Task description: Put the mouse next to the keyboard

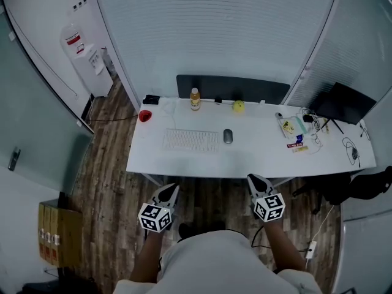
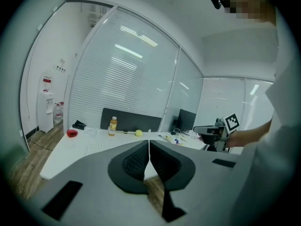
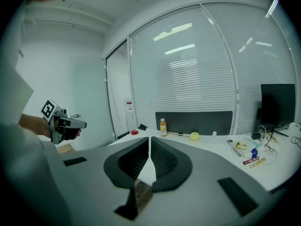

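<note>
I have both grippers out in front of my body, forearms reaching forward from the elbows, marker cubes facing up. The left gripper [image 1: 171, 190] and the right gripper [image 1: 255, 182] sit side by side over the wooden floor, just short of the near edge of the white desk [image 1: 257, 158]. Both point toward it with the noses dipped slightly below level.

In the left gripper view the two dark pads meet along a thin seam with nothing caught between them. The right gripper view shows the same: fingers pressed together and empty.

The mouse [image 1: 228, 136] lies on the desk well ahead of both sets of fingertips. It is off to the right of the left fingers and a little left of the right ones, so it is nearer the right pair. It sits just beside the right end of the keyboard [image 1: 190, 140], with a narrow gap between them. Beyond those, farther from the fingers, stand an orange bottle [image 1: 195, 98] and a yellow ball [image 1: 238, 106] along the far edge.
</note>
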A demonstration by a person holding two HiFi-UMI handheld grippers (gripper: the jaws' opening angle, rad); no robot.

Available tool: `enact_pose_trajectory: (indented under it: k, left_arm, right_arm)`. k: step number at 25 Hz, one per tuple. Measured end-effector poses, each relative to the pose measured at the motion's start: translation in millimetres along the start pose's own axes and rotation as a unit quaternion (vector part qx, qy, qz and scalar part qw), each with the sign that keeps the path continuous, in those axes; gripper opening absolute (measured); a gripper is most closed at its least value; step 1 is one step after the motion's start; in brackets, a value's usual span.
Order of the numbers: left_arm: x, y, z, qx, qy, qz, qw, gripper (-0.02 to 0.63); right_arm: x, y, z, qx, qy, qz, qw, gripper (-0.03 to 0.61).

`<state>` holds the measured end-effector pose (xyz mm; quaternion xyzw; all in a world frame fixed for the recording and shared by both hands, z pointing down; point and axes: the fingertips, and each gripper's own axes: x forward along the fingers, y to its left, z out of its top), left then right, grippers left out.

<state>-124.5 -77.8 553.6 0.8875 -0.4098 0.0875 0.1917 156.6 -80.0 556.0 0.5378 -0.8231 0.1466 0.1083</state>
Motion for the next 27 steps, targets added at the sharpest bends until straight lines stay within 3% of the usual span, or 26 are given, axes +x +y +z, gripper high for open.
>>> enact_pose_trajectory:
  k: [27]
  left_arm:
    - [17, 2, 18, 0.012, -0.009, -0.018, 0.9997, 0.021]
  right_arm:
    - [2, -1, 11, 0.016, -0.019, -0.016, 1.000, 0.037]
